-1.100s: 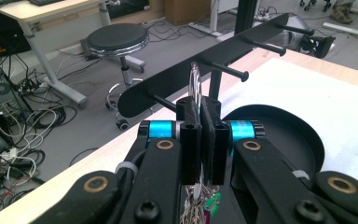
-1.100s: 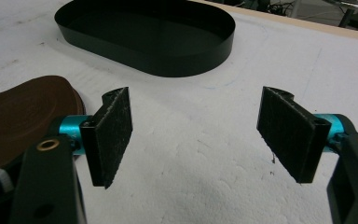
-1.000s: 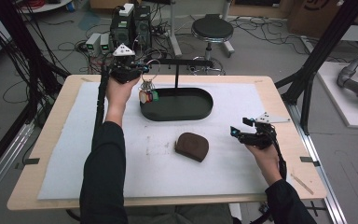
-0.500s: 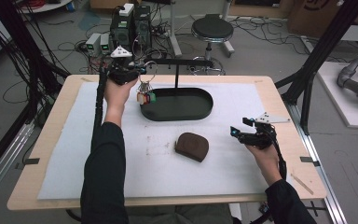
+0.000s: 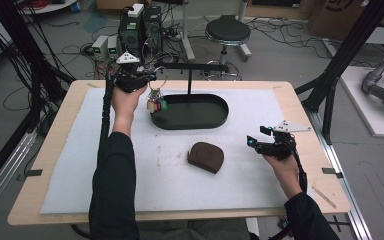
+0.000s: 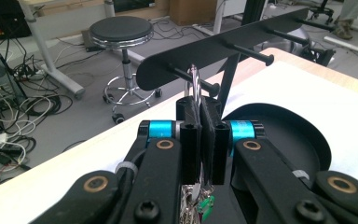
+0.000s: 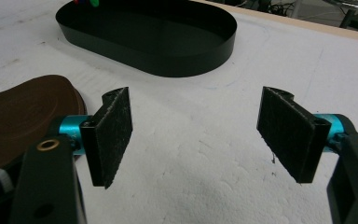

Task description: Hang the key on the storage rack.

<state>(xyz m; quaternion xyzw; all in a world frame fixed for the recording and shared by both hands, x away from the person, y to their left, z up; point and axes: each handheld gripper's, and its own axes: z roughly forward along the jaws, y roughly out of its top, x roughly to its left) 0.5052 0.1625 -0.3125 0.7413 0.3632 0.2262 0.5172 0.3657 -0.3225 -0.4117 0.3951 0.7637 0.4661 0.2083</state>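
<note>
My left gripper is shut on the metal ring of a key bunch. The ring stands right in front of a peg of the black hook rack. In the high view the left gripper is held up at the rack's left end, and the keys with red and green tags dangle over the left end of the black oval tray. My right gripper rests low over the white mat at the right, open, with nothing between its pads.
A brown leather pouch lies on the white mat in front of the tray, left of the right gripper. The rack's post rises behind the tray. A stool and computer gear stand on the floor beyond the table.
The left gripper with the key bunch has shifted slightly to the left by the rack; the keys hang a little differently. The right gripper has stayed put.
</note>
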